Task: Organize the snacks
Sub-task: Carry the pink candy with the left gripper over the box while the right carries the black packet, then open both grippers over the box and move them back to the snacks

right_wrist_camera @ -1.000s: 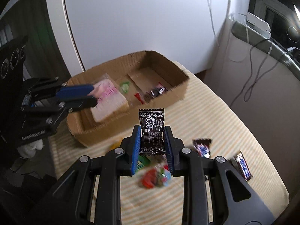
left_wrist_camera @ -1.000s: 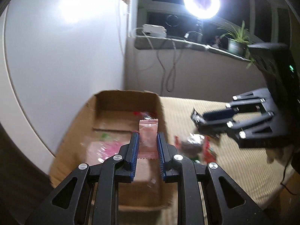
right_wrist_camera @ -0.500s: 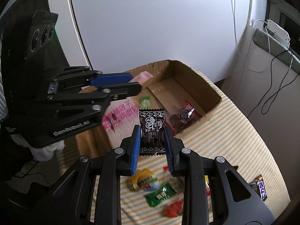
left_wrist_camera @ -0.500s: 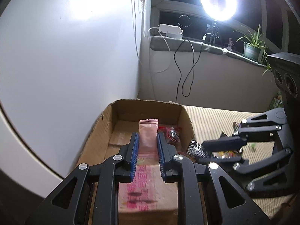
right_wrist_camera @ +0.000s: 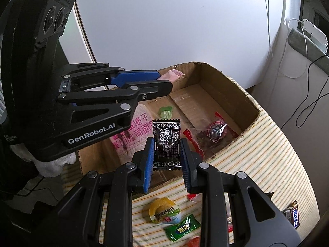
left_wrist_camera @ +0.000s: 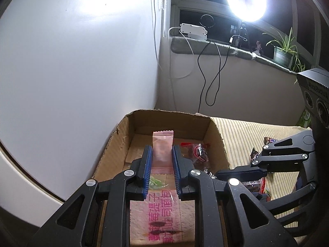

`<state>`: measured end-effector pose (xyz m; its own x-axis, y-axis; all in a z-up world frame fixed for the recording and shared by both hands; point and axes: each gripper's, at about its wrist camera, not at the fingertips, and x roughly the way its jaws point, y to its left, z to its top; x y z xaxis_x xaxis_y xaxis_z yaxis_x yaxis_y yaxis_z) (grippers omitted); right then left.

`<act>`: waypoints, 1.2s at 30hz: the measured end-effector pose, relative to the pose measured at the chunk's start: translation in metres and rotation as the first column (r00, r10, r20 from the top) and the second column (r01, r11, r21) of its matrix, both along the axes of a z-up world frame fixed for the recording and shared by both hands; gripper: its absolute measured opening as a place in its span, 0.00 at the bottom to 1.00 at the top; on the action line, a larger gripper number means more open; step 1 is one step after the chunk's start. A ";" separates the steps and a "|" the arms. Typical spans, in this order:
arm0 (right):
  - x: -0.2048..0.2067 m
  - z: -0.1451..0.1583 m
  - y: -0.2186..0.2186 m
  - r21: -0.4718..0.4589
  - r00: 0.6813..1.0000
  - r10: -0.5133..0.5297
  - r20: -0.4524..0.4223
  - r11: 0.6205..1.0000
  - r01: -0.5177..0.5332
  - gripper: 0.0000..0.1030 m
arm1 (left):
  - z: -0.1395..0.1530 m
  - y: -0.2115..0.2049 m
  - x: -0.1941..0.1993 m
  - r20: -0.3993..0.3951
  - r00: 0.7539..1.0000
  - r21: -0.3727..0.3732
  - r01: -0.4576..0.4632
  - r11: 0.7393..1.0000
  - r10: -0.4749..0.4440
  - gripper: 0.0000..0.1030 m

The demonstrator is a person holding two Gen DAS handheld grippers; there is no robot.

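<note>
Over the cardboard box (left_wrist_camera: 216,127), the left gripper (left_wrist_camera: 162,154) clamps a pink sachet (left_wrist_camera: 162,144), while at its 3 o'clock the right gripper (right_wrist_camera: 167,148) pinches a black sachet (right_wrist_camera: 167,142)

Box (right_wrist_camera: 236,94) on the bench (right_wrist_camera: 277,154), against the wall (right_wrist_camera: 174,20). In the box: a flat bread packet (right_wrist_camera: 131,135) at the near left, a small sweet (right_wrist_camera: 165,112) behind it, a wrapped candy (right_wrist_camera: 214,131) to the right. On the bench before the box: a round jelly cup (right_wrist_camera: 164,211), a sachet (right_wrist_camera: 182,229) beside it, and a chocolate bar (right_wrist_camera: 294,217) far right.
</note>
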<state>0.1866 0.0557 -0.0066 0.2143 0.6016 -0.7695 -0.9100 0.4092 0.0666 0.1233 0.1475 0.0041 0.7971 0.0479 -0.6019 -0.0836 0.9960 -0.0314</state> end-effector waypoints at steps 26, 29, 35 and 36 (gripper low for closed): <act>-0.015 0.026 -0.040 0.026 0.996 -0.056 0.076 0.998 0.055 0.68 | 0.021 -0.004 -0.023 0.066 0.997 -0.012 -0.032 0.999 0.032 0.35; -0.017 0.030 -0.056 0.020 0.993 -0.080 0.088 0.997 0.079 0.70 | 0.025 -0.012 -0.030 0.078 0.997 -0.019 -0.012 1.000 0.013 0.36; -0.018 0.036 -0.101 0.033 0.982 -0.162 0.099 0.987 0.159 0.79 | 0.026 -0.036 -0.046 0.090 0.995 -0.036 0.047 0.998 -0.044 0.45; -0.018 0.035 -0.109 0.032 0.979 -0.178 0.100 0.984 0.176 0.79 | 0.025 -0.041 -0.048 0.088 0.994 -0.039 0.060 0.997 -0.056 0.47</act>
<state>0.1688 -0.0535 0.0289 0.3959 0.5646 -0.7242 -0.8258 0.5639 -0.0118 0.0758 0.1069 0.0291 0.8474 -0.0233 -0.5304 -0.0208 0.9968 -0.0770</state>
